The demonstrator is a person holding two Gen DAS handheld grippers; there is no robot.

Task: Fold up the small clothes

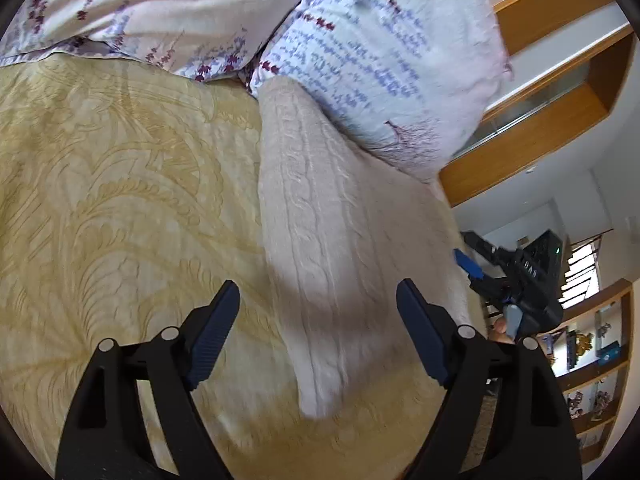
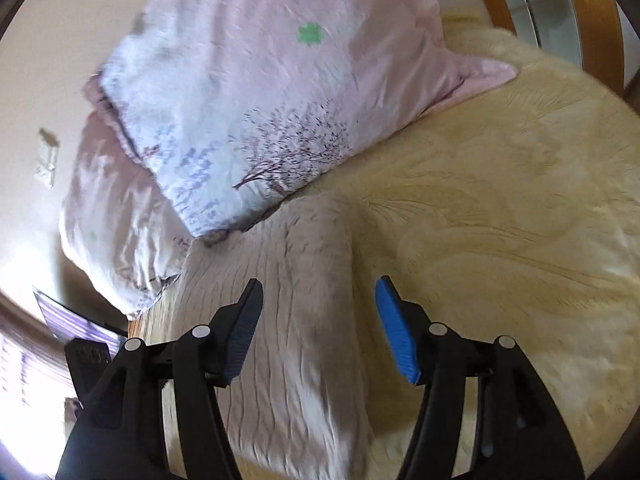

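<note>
Two tongs, both spread wide, nothing held. Left tongs [image 1: 318,312] hover over the cream cable-knit garment [image 1: 320,216], which lies in a long folded strip on the yellow bedspread [image 1: 120,184]; right tongs [image 2: 319,308] hover above the same knit [image 2: 296,280], near its long edge. Knit looks soft, thick, light, floppy, likely to sag and stretch if lifted by one point; best pinched at an end or corner edge, both tongs together. Far end of the strip touches the printed pillow [image 1: 384,60], which could block a fold that way. Quilt [image 1: 152,12] bunched behind it. Wooden headboard [image 1: 560,92] and shelves [image 1: 592,360] well apart.
</note>
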